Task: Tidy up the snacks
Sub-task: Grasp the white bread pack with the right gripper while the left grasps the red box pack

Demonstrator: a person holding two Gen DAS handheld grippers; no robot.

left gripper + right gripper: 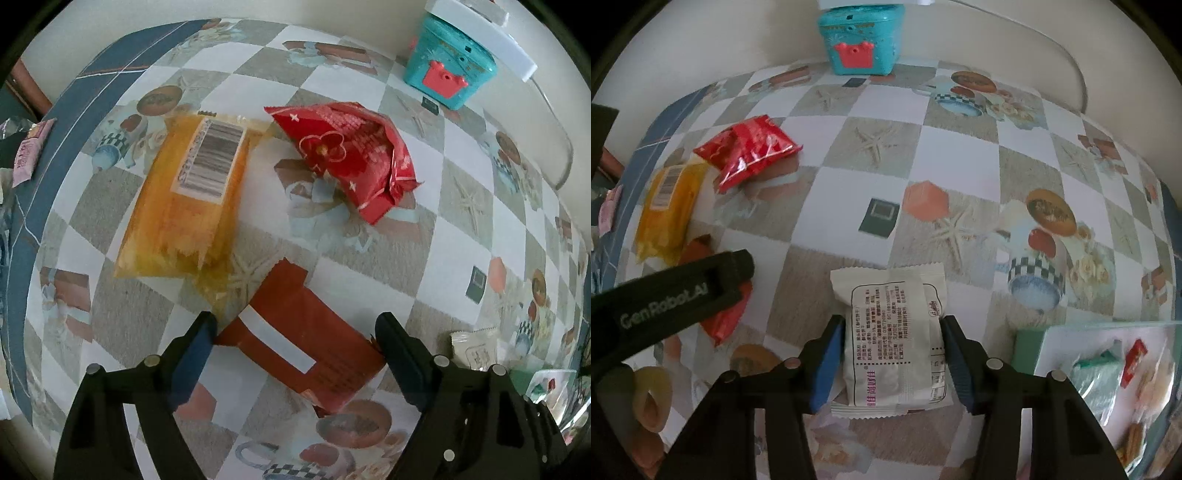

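Note:
A rust-red packet [295, 339] with a white stripe lies flat on the chequered tablecloth [369, 258]. My left gripper [295, 328] points down over it, open, one finger at each side edge. In the right wrist view a white packet [894, 339] with printed text sits between the blue pads [831, 347] of my right gripper [892, 321]. The pads press its sides and the wrapper narrows there. The same white packet [474, 347] shows at the left view's right edge. The left tool's black finger [701, 280] crosses the right view's left side.
A yellow packet [184, 199] and a crumpled red packet [351, 158] lie further back. A teal box [860, 40] with a red clasp stands by the wall. A green-walled tray [1027, 347] holding several snacks is at the lower right. A beige ring [650, 395] lies lower left.

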